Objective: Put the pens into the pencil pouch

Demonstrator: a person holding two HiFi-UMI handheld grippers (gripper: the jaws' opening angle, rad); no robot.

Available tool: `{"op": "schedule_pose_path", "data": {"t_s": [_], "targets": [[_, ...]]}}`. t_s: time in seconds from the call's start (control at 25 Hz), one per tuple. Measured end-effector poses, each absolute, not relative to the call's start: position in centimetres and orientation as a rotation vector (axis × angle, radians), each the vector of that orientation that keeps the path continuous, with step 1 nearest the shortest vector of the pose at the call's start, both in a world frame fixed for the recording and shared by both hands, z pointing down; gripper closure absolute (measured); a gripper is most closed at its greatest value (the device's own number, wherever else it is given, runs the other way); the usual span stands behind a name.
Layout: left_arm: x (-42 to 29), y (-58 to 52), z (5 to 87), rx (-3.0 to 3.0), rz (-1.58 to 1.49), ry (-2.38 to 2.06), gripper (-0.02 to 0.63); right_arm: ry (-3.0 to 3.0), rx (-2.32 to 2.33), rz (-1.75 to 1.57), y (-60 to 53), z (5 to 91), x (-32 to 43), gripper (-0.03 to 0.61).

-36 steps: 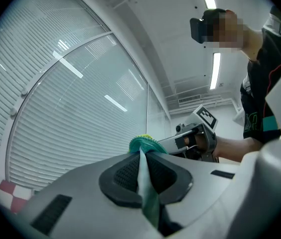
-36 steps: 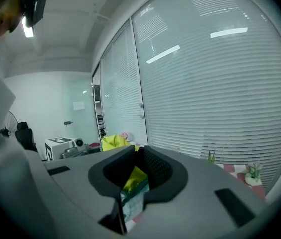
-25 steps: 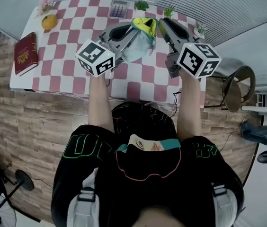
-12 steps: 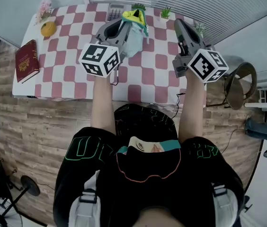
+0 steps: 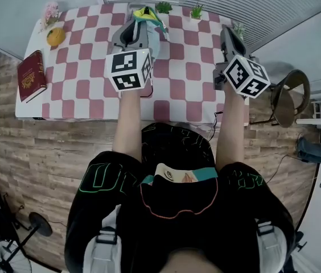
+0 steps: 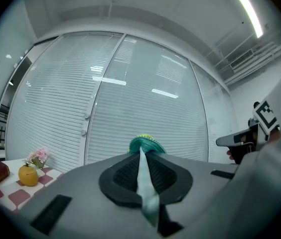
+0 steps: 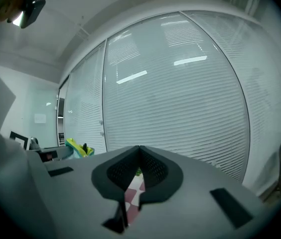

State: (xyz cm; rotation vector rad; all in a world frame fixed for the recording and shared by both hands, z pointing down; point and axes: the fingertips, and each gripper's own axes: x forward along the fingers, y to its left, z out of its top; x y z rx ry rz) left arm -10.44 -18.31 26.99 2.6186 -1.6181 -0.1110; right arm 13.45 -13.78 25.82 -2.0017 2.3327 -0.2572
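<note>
Left gripper [image 6: 141, 159] jaws clamp the soft teal-and-yellow fabric pencil pouch [image 6: 147, 144], its edge pinched between them. Right gripper [image 7: 139, 152] jaws have just been closing, empty. Pouch likely light and floppy; best gripped by its rim.

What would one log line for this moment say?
left gripper: shut on pencil pouch | right gripper: jaws just closed, nothing between
</note>
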Motion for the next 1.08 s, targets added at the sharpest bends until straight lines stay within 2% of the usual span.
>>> {"op": "schedule_pose_path", "data": {"t_s": [0.32, 1.08], "targets": [[-11.0, -18.5, 26.5, 2.588, -0.178, -1.691, 0.6, 2.441, -2.062, -0.09, -13.8, 28.0, 12.6, 0.577], [-9.3, -18.7, 27.4, 2.611, -0.216, -1.619, 0.6, 2.502, -2.154, 0.171, -13.4, 26.9, 12.7, 0.577]]}}
